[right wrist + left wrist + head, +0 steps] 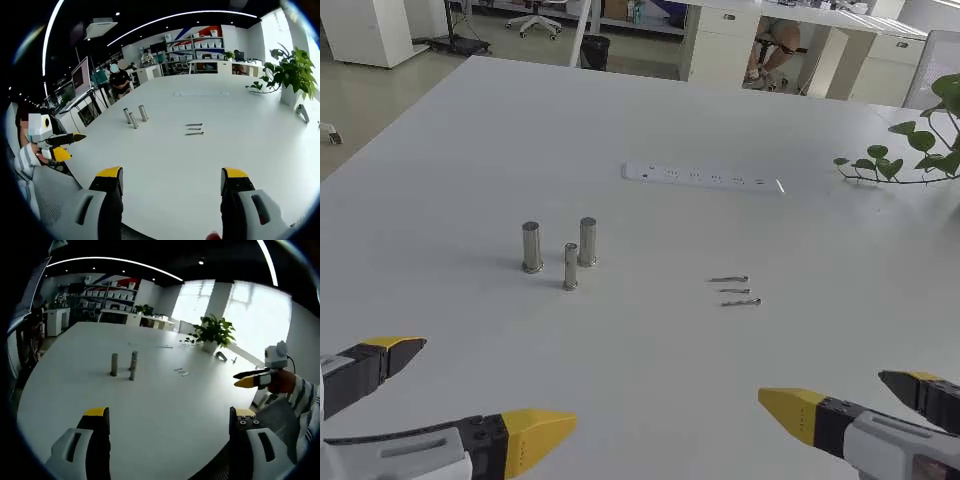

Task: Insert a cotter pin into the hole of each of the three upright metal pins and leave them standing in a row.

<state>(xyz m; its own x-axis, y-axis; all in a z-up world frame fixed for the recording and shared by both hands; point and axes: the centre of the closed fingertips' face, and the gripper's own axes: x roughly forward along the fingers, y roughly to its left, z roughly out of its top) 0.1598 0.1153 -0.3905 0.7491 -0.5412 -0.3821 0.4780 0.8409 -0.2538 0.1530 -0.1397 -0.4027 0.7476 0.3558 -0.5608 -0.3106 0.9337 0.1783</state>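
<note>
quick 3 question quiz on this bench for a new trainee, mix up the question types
1. How many cotter pins lie on the table?
2. True or false: the three metal pins stand upright, apart from the cotter pins.
3. The left tongs are: A) open, holding nothing; B) shut on a cotter pin; C) shut on a metal pin.

Key: 1) three; 2) true; 3) A

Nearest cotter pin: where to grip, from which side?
Mid-shank of the nearest cotter pin, from above with the right gripper, jaws across its length. It lies flat on the table, pointing left-right, with a second pin close behind, so a sideways approach would likely knock that.
</note>
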